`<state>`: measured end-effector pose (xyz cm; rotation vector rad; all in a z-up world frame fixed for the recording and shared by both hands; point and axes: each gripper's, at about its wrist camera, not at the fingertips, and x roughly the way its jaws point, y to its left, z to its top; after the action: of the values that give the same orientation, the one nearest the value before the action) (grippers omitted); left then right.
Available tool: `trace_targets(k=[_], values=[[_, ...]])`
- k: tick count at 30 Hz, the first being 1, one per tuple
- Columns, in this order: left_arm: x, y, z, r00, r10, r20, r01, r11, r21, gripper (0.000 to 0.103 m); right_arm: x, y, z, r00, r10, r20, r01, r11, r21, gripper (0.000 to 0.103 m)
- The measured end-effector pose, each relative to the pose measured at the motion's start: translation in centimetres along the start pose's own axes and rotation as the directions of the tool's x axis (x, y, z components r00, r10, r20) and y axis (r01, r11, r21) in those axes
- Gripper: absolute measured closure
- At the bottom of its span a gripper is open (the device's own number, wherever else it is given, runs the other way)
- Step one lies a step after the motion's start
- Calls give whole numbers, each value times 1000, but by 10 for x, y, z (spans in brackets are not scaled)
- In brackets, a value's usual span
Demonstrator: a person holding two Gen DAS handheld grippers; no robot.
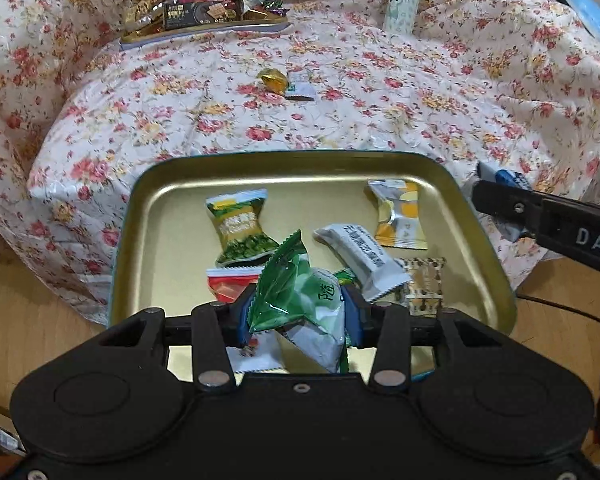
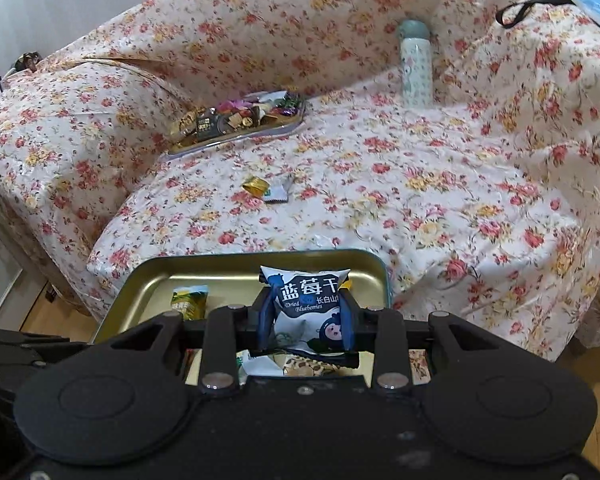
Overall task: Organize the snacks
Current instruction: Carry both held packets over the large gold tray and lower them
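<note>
The left gripper (image 1: 296, 312) is clamped part-closed on a green and white snack packet (image 1: 300, 304), low centre in the left wrist view, held over the near gold tin tray (image 1: 148, 216). The right gripper (image 2: 306, 320) is pinched narrowly on a blue and white dried blueberries packet (image 2: 304, 296), bottom centre of the right wrist view, also over that tray.

Already lying in the near tray: a green and yellow pea packet (image 1: 240, 232), a yellow and silver sweet packet (image 1: 398, 214), a white bar wrapper (image 1: 360, 256), a red packet (image 1: 228, 284) and a brown patterned wrapper (image 1: 426, 284), with a pale packet partly hidden under the left fingers.

At the upper left of the left wrist view a second, far tray (image 1: 204, 30) on the floral sofa cover (image 1: 380, 128) is heaped with dark and gold wrapped sweets. Between the two trays, near the middle of the cover, a gold wrapped candy (image 1: 272, 80) and a small white sachet (image 1: 300, 88) lie loose, just beside each other.

My reading: sorting is well advanced, with most snacks in trays. What seems left is setting down the two held packets and collecting the two loose pieces; which tray each belongs in I cannot tell
</note>
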<state>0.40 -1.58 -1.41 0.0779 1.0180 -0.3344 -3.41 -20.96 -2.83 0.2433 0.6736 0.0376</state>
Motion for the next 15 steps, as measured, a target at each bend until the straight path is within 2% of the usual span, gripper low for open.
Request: trace_targets(k=[9,15], values=[[0,27,-2,993,117,23,-116,992,-52,52,7,7,-4,1000,-8,-18,8,1000,-27,68],[6,45,-3,991,135,6,-134,986,-97,52,12,15,-8,999,15,-50,-18,998,-56,68]])
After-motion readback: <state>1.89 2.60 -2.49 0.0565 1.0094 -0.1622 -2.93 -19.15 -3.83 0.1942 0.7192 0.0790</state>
